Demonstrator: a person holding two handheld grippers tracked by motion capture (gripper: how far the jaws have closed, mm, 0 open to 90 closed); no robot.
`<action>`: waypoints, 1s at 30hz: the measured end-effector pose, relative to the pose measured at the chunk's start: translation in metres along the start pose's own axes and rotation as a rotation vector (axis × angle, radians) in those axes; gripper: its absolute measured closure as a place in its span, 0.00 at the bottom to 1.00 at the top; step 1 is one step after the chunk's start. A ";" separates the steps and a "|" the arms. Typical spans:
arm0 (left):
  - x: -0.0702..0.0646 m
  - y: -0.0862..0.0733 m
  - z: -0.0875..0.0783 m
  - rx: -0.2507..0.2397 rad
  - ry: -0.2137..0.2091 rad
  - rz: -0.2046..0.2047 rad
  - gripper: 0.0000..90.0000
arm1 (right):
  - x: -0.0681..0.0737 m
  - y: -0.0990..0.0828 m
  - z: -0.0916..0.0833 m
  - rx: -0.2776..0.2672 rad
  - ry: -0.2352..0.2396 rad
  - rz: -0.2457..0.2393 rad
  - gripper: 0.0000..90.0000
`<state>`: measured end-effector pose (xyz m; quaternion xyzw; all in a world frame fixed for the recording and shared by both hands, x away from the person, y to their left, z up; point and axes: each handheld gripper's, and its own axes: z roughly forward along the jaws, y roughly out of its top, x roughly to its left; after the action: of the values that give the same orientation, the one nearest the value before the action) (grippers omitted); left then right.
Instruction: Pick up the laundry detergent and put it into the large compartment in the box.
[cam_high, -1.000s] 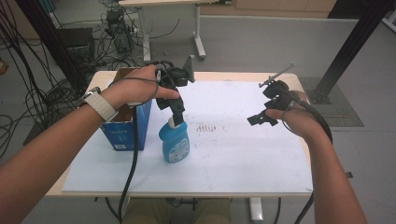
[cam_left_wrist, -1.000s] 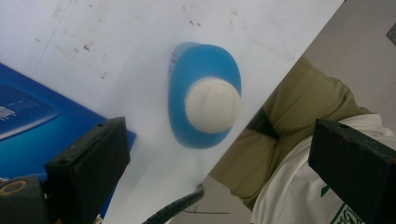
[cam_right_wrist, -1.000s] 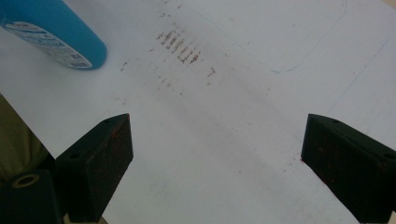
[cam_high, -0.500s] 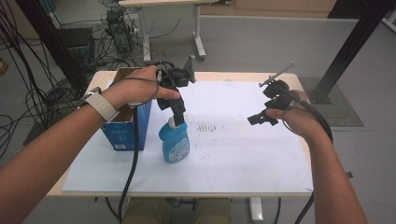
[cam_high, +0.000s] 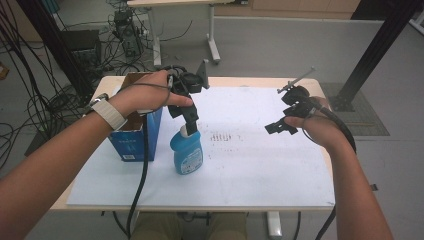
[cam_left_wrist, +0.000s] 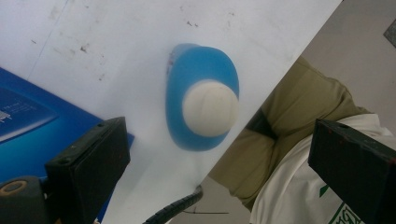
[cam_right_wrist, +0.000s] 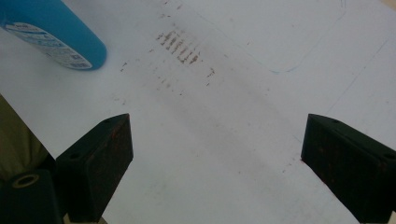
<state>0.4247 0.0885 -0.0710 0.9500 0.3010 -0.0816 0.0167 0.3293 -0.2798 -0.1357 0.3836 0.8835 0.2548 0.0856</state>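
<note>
nearest the camera, the person's two forearms enter from the bottom edge of the high view and reach forward over the table (cam_high: 100, 197), which is covered by a white sheet.

the blue bottle (cam_high: 187, 152) stands upright on the white sheet, left of the table's middle and just beside the blue box (cam_high: 131, 142). its white cap (cam_left_wrist: 209, 108) faces up.

the left gripper (cam_high: 189, 119) is held directly above the bottle, pointing down at the cap. in the left gripper view the jaws are spread wide, one on each side of the frame, with the bottle and cap seen from above between them; the jaws touch neither cap nor bottle body. the blue box occupies the left edge of that view, and the person's clothing appears past the table edge at the right.

the right gripper (cam_high: 276, 127) is held above the right half of the sheet, well apart from the bottle. in the right gripper view its jaws are also spread wide and grasp nothing; between them lies bare sheet with a patch of dark smudges (cam_right_wrist: 186, 48), and the bottle's lower body (cam_right_wrist: 49, 32) shows at the upper left corner.

beyond the table, the floor carries loose black cables (cam_high: 37, 107) at the left, a second table's white leg (cam_high: 213, 35) at centre, and a dark angled post (cam_high: 380, 47) at the right.
</note>
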 end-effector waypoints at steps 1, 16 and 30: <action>0.000 0.000 0.000 0.001 0.001 0.000 0.07 | 0.000 0.000 0.000 -0.001 0.001 0.001 0.10; 0.000 -0.001 0.000 -0.001 0.000 0.003 0.07 | 0.001 -0.001 -0.002 -0.004 -0.003 0.000 0.10; 0.000 -0.001 0.000 -0.003 -0.001 0.000 0.07 | 0.000 -0.001 -0.002 -0.006 -0.003 0.004 0.10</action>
<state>0.4243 0.0891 -0.0710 0.9499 0.3011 -0.0816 0.0185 0.3277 -0.2817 -0.1345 0.3854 0.8818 0.2573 0.0875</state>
